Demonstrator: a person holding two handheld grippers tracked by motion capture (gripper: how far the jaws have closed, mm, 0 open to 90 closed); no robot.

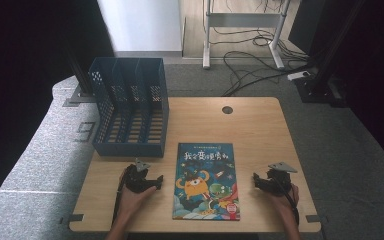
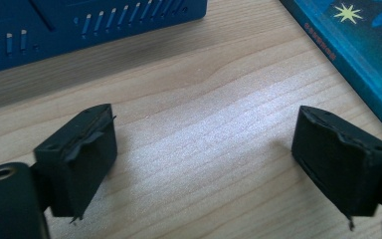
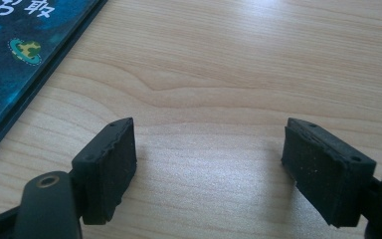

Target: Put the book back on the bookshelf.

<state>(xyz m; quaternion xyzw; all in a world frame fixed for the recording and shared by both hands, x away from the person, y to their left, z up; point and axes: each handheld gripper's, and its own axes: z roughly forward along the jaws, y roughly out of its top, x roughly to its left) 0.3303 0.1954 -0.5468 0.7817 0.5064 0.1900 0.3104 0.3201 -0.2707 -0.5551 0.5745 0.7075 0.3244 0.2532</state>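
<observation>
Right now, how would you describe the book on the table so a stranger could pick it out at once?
Start at the wooden table and find the tall blue slotted file rack at its far left. Just right of the rack, nearer the person, the book lies flat. Its blue cartoon cover with an orange one-eyed monster sets it apart from the plain rack.

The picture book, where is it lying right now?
In the high view the picture book lies flat on the wooden table, near the front edge, between the left gripper and right gripper, just right of the blue file rack.

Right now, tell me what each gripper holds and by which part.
Nothing. The left gripper and right gripper both stand open over bare table, either side of the book.
</observation>
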